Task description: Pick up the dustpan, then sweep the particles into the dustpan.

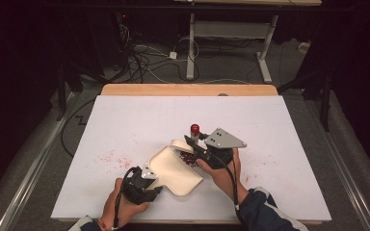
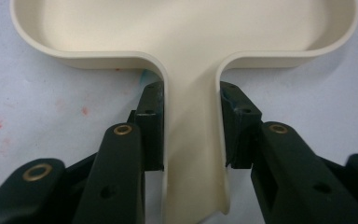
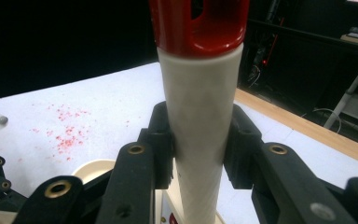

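Observation:
A cream dustpan (image 1: 173, 172) lies tilted on the white table cover, its handle toward the person. My left gripper (image 1: 150, 176) is shut on that handle (image 2: 193, 140), one pad pressing each side, with the pan's tray (image 2: 191, 28) ahead. My right gripper (image 1: 193, 144) is shut on a white brush handle (image 3: 200, 93) with a red cap (image 1: 194, 128), held upright at the pan's far open edge. Dark red bits (image 1: 189, 159) lie in the pan beneath the brush. The brush's lower end is hidden.
Red specks (image 1: 107, 158) are scattered on the white cover (image 1: 279, 144) left of the pan, also seen as specks (image 3: 65, 135) from the right gripper. A wooden table edge (image 1: 188, 89) runs along the far side. Cables and a desk frame (image 1: 191, 53) stand on the floor beyond.

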`<action>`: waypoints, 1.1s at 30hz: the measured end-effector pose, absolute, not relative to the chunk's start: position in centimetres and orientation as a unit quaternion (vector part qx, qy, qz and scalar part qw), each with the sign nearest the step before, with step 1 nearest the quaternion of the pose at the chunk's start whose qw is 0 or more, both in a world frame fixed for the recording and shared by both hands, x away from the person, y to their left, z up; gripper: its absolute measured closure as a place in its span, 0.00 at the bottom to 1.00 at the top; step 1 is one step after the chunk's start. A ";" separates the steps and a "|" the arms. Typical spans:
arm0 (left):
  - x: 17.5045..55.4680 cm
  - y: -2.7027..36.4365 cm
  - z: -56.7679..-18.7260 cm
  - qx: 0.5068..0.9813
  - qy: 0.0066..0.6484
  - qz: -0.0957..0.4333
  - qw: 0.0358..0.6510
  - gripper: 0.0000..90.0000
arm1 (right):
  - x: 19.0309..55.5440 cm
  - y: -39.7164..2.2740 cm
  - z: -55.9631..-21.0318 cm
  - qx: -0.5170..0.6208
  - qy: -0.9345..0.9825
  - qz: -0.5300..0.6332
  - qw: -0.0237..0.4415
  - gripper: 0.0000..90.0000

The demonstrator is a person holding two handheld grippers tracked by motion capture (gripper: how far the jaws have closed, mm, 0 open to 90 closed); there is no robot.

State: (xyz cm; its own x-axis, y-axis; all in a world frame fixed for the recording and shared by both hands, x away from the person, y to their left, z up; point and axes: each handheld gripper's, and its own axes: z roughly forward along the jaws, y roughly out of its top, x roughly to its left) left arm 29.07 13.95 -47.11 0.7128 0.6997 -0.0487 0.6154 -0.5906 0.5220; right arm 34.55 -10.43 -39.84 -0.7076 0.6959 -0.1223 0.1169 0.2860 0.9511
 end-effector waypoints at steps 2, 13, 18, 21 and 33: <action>29.1 13.8 -47.1 0.888 0.371 0.081 0.260 0.71 | 34.5 -10.4 -39.8 0.270 0.754 0.534 0.271 0.76; 29.1 13.4 -47.1 0.882 0.384 0.084 0.260 0.70 | 34.2 -10.1 -39.9 0.278 0.751 0.540 0.259 0.76; 29.1 13.1 -47.1 0.880 0.388 0.087 0.260 0.70 | 33.8 -9.7 -39.8 0.275 0.752 0.546 0.247 0.76; 29.2 12.9 -47.1 0.878 0.390 0.087 0.262 0.70 | 33.4 -9.4 -39.6 0.274 0.751 0.552 0.237 0.77; 29.2 12.6 -47.1 0.878 0.392 0.096 0.259 0.70 | 33.2 -9.4 -39.1 0.250 0.747 0.565 0.245 0.78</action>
State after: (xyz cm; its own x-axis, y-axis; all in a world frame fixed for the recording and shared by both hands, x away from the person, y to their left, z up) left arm 29.18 12.63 -47.13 0.6748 0.7373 -0.0339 0.6372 -0.5588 0.5308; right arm 33.16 -9.38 -39.15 -0.7544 0.6510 -0.0840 0.0968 0.2369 0.9667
